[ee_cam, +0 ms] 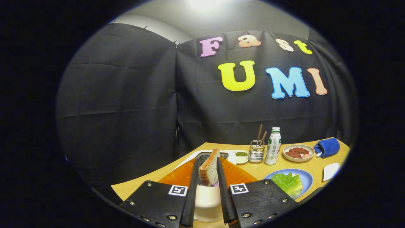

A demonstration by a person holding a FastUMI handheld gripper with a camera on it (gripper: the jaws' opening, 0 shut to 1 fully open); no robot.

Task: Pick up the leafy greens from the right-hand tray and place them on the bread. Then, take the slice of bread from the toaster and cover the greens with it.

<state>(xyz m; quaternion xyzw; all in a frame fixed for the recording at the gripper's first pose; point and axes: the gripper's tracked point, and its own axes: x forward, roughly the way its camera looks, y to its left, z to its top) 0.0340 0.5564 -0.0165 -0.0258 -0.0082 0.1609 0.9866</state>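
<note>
Tool: the tool [208, 171] is closed down narrow on a slice of bread [209, 169] — both fingers [193, 190] press against its flat sides, so it's properly clamped, not just resting there.
Bread slice: stands upright on edge between the fingers, crust on top, lifted a bit above the toaster [207, 199].
Toaster: pale body sits right under the fingers, close to the camera; can't really see into its slot from here.
Orange tray: an orange tray [234, 174] lies on the tabletop [256, 169] just beyond the fingertips, with a white tray [232, 155] behind it.
Leafy greens: the leafy greens [288, 183] lie on a blue plate [305, 177], off to the right of the right finger — they cover whatever's under them, so I can't tell about the bread below.
Further back: small dish of something green [241, 154], a clear holder with chopsticks [257, 151], a white bottle [273, 146], a bowl of reddish food [298, 153], and a rolled blue cloth [327, 147] in a row along the wall side.
Right edge: a small white dish [331, 171] near the blue plate.
</note>
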